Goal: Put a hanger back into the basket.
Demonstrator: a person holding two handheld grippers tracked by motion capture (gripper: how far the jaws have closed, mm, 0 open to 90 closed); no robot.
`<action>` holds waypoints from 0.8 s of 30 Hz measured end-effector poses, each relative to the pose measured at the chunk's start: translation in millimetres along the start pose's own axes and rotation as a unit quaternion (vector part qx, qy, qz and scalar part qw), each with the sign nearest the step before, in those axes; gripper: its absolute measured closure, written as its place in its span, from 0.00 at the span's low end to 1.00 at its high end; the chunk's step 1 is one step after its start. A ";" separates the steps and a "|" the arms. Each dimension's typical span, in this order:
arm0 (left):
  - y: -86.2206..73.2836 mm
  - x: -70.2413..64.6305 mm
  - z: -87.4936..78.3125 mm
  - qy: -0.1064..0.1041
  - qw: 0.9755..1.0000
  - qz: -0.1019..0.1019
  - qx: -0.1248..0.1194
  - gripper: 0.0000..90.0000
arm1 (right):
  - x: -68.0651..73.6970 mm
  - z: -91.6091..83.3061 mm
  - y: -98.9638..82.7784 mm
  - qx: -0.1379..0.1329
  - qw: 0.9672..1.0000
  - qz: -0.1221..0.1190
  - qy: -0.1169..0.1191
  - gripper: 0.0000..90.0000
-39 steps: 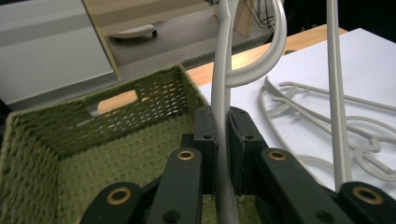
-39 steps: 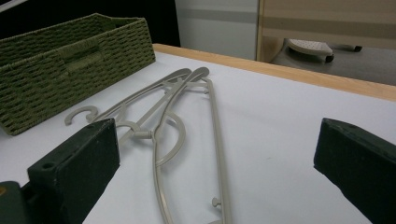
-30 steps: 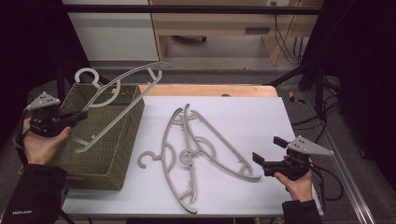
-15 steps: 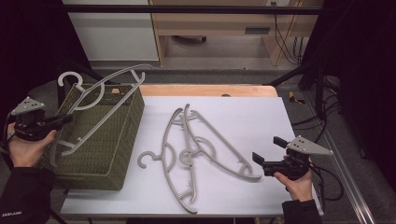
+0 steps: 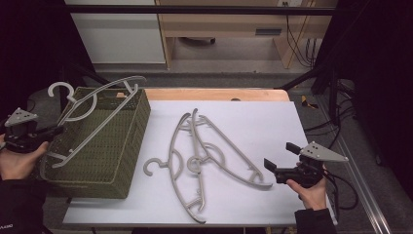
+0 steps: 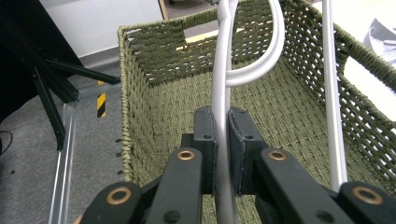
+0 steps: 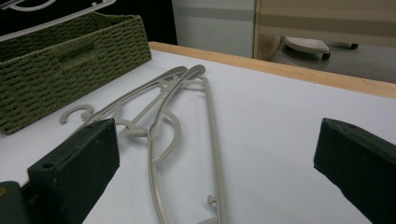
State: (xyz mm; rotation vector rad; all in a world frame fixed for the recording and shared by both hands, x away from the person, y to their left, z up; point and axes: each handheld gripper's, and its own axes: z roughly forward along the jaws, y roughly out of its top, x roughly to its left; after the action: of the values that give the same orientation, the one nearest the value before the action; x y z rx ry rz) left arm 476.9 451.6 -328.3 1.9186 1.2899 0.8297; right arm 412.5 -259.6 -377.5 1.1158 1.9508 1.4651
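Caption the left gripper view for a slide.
Left claw shut on a grey plastic clothes hanger above the green woven basket.

— Are you seeing any words or numbers here?

— No. Nothing is showing that I can read. No labels, no names, no numbers.

— Not even a sign?

— A small yellow and black striped mark (image 6: 101, 104) is showing on the floor by the basket (image 6: 140, 88). It is carrying no letters.
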 end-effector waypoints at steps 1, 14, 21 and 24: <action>-0.2 0.7 1.2 0.002 1.000 0.002 0.002 0.92 | -0.1 0.0 -0.1 0.000 1.000 0.001 0.000 0.01; -8.2 7.7 11.1 0.026 0.999 0.022 0.030 0.92 | -0.8 2.0 -1.5 0.005 1.000 0.000 0.001 0.01; -17.0 11.3 14.5 0.026 0.999 0.015 0.034 0.92 | -1.8 1.3 -1.6 0.002 1.000 0.004 0.000 0.01; -16.6 9.4 16.0 0.036 0.998 0.022 0.039 0.92 | -1.4 2.0 -1.8 0.004 1.000 0.004 -0.001 0.00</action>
State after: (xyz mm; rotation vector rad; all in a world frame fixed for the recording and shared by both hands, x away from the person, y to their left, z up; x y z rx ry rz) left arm 484.1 462.3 -349.5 2.0007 1.3439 0.8905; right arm 414.2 -259.8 -380.0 1.1281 1.9563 1.4606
